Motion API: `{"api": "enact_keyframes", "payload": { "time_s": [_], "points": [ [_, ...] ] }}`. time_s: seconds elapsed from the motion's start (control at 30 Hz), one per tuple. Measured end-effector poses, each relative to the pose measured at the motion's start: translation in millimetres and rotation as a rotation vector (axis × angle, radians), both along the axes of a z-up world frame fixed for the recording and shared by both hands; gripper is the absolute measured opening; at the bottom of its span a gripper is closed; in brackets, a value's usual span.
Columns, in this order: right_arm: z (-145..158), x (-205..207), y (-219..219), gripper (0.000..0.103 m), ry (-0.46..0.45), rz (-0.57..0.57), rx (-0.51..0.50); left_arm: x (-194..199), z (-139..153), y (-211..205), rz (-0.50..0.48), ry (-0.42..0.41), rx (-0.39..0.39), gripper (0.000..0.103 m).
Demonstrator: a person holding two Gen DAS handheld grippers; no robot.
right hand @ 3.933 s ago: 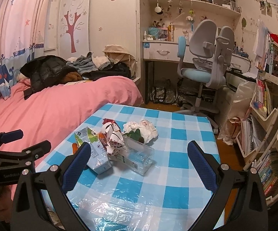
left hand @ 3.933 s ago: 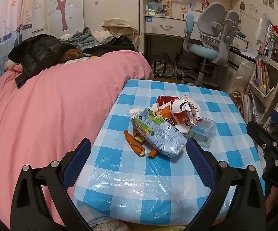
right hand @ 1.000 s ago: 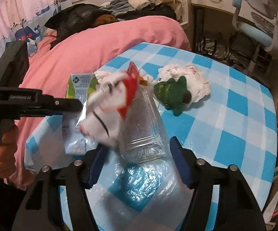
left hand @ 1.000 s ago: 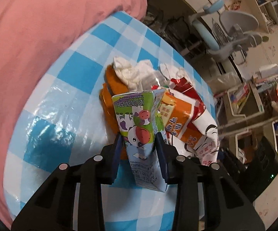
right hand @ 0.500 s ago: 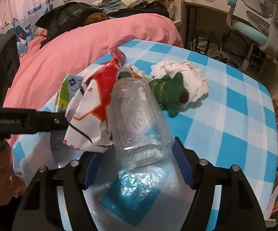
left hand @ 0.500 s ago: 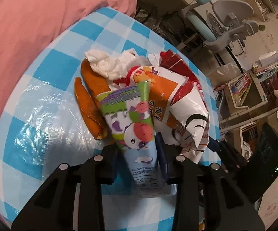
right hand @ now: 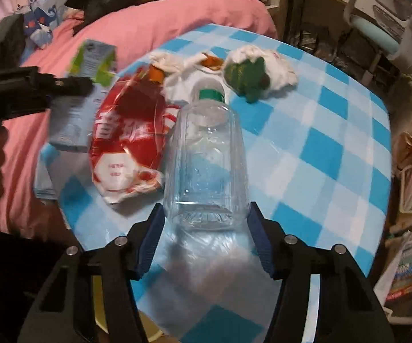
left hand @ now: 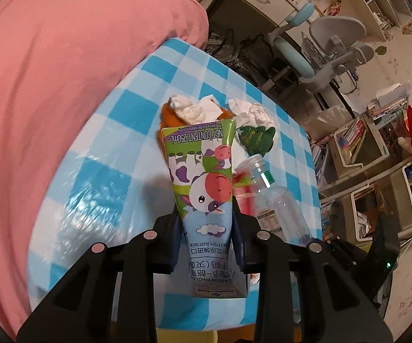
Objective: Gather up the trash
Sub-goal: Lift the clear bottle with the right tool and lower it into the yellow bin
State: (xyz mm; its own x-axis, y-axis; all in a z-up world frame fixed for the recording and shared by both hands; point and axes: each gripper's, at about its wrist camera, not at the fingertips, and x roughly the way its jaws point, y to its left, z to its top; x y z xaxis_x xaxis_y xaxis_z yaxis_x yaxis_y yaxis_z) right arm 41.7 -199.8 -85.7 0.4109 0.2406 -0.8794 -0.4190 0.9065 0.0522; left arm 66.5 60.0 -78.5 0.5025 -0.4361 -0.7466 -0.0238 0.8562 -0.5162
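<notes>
Left claw (left hand: 207, 225) pinches a glossy flattened milk carton (left hand: 203, 177); right claw (right hand: 206, 230), just closing, hugs a clear ribbed bottle (right hand: 206, 165) near the plastic-covered desk (right hand: 320, 148) edge.

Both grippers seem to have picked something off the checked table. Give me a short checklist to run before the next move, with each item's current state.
1. Left gripper clamped on milk carton: ok.
2. Carton clear of the table: ok.
3. Right gripper gripping clear bottle: ok; its jaws have just been closing, with the bottle's base between them.
4. Bottle free of the red wrapper: cannot tell; they look to be touching.
5. Trash bin located: cannot tell.
6. Table cleared: not ok; tissues, peel and wrapper remain.
</notes>
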Motion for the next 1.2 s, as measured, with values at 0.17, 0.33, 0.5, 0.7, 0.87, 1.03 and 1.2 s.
{"api": "enact_keyframes", "payload": {
  "time_s": [0.17, 0.33, 0.5, 0.7, 0.87, 1.03, 1.2],
  "points": [
    [-4.4, 8.9, 6.5, 0.075, -0.067, -0.089, -0.017, -15.5, -5.1, 1.1, -0.012, 0.010, 0.026, 0.029],
    [-13.5, 21.7, 27.1, 0.074, -0.121, -0.102, -0.081, -28.3, -1.2, -1.6, -0.030, -0.010, 0.070, 0.029],
    [-3.2, 15.8, 14.8, 0.055, -0.112, -0.157, 0.021, -38.6, 12.6, 3.0, -0.029, -0.056, 0.097, 0.029],
    [24.2, -10.2, -18.1, 0.055, -0.081, -0.226, 0.337, -63.2, 33.5, 3.7, -0.021, -0.124, 0.142, 0.029],
    [33.7, -56.6, -13.6, 0.055, -0.059, -0.172, 0.442, -93.8, 51.5, 8.4, 0.005, -0.192, 0.201, 0.029],
    [30.1, -113.7, 7.4, 0.055, -0.021, -0.052, 0.455, -113.7, 58.9, 23.7, 0.045, -0.214, 0.208, 0.029],
    [4.0, -160.8, 49.5, 0.055, 0.077, 0.120, 0.364, -127.5, 63.5, 30.4, 0.059, -0.230, 0.217, 0.029]
  ]
}}
